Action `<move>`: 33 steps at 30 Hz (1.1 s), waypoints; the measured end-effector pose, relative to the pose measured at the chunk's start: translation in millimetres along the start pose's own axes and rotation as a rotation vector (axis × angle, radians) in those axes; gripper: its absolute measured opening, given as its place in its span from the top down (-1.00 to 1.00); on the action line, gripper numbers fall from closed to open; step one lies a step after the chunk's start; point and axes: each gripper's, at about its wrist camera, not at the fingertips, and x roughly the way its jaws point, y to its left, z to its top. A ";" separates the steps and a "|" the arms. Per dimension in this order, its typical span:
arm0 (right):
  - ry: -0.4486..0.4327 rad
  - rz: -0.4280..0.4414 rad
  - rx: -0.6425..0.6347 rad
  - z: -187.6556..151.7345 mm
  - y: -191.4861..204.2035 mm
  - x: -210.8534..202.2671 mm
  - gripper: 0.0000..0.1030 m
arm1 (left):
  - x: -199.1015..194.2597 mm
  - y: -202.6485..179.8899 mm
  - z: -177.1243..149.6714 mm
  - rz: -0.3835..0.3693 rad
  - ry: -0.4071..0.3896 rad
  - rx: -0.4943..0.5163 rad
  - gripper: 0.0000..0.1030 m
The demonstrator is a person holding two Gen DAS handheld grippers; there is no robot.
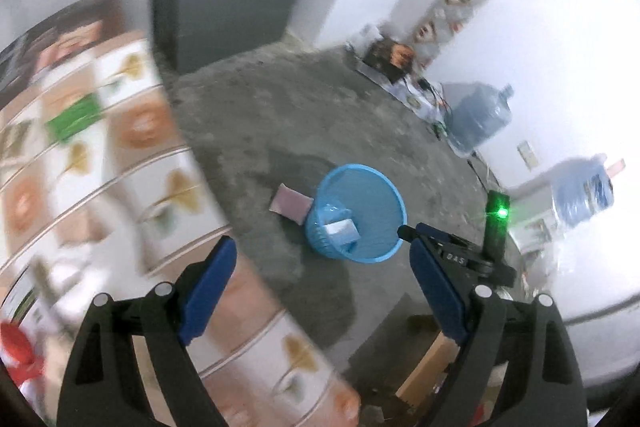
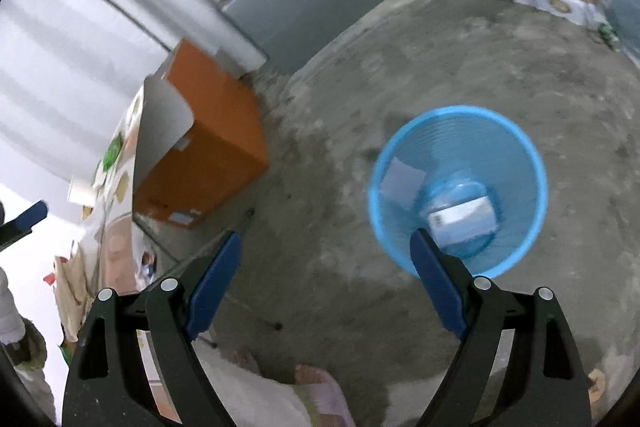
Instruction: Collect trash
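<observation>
1 blue bin (image 2: 516, 163) (1 white box (image 2: 464, 219) inside); 2 water jugs (image 1: 480, 119); both tongs (image 1: 320, 259) (image 2: 324, 255) spread, empty.

Grey concrete floor (image 2: 320, 187), white walls (image 1: 520, 7)

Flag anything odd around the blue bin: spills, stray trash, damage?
One stray: a flat pinkish piece lies on the concrete floor against the outside of the blue bin, not in it. The bin stands upright with a white box inside. A darker patch on the floor beside it could be damp or a shadow; too blurred to tell.
</observation>
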 end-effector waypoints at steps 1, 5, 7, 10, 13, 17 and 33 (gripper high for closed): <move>0.015 0.002 -0.018 -0.3 5.9 7.5 -0.60 | -9.3 7.3 -4.7 0.003 -0.014 -0.013 -0.67; 0.077 0.014 -0.062 -2.0 29.4 39.7 -0.60 | -49.1 44.4 -26.2 0.008 -0.081 -0.073 -0.67; 0.107 0.012 -0.059 -1.2 37.6 66.2 -0.60 | -66.5 63.8 -36.2 0.018 -0.113 -0.095 -0.67; 0.150 -0.061 -0.091 2.0 51.9 108.6 -0.60 | -84.0 85.7 -45.6 0.036 -0.139 -0.118 -0.67; 0.199 -0.155 -0.131 12.4 58.9 163.6 -0.59 | -95.1 107.2 -51.2 0.056 -0.147 -0.156 -0.67; 0.287 -0.189 -0.054 23.5 48.7 232.8 -0.58 | -112.1 134.9 -50.3 0.096 -0.171 -0.189 -0.67; 0.308 -0.649 -0.019 75.8 -59.1 428.5 -0.58 | -155.5 204.2 -60.7 0.251 -0.207 -0.321 -0.67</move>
